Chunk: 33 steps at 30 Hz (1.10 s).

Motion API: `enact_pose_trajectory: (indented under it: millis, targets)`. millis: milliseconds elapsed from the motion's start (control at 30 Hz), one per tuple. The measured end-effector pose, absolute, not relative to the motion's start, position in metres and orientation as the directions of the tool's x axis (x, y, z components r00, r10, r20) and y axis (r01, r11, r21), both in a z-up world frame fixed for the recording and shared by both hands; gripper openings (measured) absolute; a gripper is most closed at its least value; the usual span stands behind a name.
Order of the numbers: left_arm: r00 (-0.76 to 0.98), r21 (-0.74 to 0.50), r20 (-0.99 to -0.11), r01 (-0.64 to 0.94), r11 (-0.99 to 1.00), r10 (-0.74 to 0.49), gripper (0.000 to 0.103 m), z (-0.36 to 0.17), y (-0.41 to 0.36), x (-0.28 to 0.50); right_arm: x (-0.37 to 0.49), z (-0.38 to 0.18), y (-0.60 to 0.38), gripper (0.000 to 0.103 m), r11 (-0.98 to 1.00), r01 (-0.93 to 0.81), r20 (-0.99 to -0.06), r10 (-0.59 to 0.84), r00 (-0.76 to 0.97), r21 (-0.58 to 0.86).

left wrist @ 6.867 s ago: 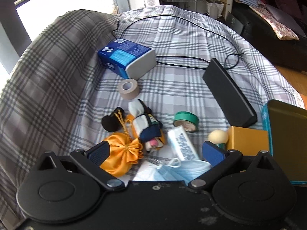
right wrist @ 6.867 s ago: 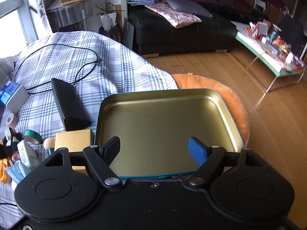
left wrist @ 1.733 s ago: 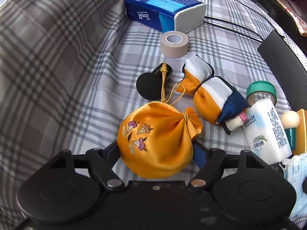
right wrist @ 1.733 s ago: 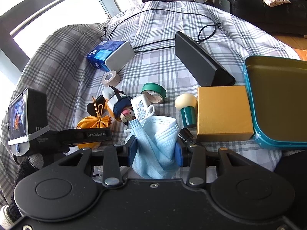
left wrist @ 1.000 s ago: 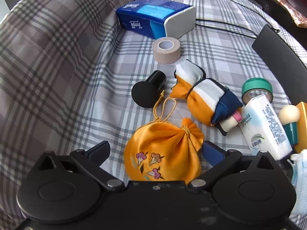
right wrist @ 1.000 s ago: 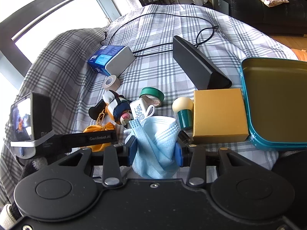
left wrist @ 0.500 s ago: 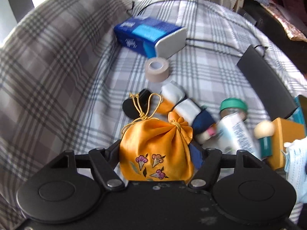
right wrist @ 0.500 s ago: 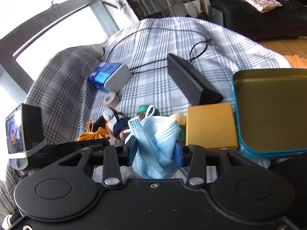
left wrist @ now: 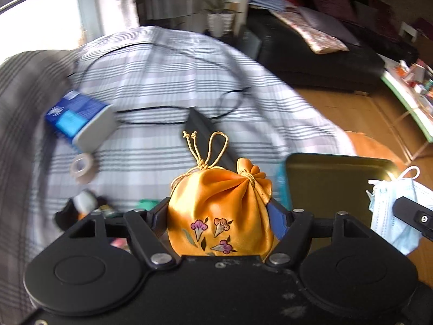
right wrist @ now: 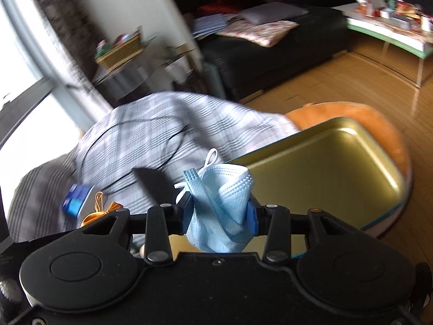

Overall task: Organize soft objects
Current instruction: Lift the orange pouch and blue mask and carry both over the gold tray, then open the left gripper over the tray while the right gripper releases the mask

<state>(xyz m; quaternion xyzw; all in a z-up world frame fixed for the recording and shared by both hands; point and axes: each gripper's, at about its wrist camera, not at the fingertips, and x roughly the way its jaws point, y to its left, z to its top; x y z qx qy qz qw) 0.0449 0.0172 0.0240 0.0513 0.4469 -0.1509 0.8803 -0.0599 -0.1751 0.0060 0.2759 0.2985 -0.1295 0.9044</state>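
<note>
Plaid cloth [left wrist: 167, 86], grey and white, covers the surface; its pattern is smeared by motion blur. Gold-lined tin tray [right wrist: 324, 162], shallow, rounded corners, teal outer wall, holds nothing visible; its near edge is cut off behind the gripper body. Blue tissue pack [left wrist: 78, 116] and a roll of beige tape [left wrist: 81, 166] lie on the cloth, both blurred.

Left gripper [left wrist: 220, 216]: jaws easing apart slightly, with the orange satin drawstring pouch [left wrist: 219, 208] between them and pressed on both sides; floral print, gold cord looped upward, clear of the cloth.

Right gripper [right wrist: 220, 214]: jaws narrow, clamped on a crumpled pale-blue face mask [right wrist: 222, 203], pleated, white ear loop sticking up, in front of the tray.
</note>
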Motion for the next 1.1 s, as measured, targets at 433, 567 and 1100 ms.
enact_pose_trajectory:
  millis: [433,567,1100]
  targets:
    - [0.534,-0.023,-0.793,0.455,0.89,-0.294,0.103,0.015,-0.103,0.03,-0.08,-0.015,-0.256,0.046,0.682,0.598,-0.66,-0.223,0.718,0.42]
    - [0.522,-0.015,-0.804,0.462,0.887,-0.286,0.103,0.009,-0.107,0.034,-0.079,-0.019,-0.262,0.056,0.667,0.615,-0.662,-0.239,0.71,0.42]
    - [0.489,-0.03,-0.832,0.434,0.901,-0.263,0.103,-0.005,-0.098,0.032,-0.081,-0.022,-0.269,0.059,0.669,0.61,-0.66,-0.234,0.714,0.423]
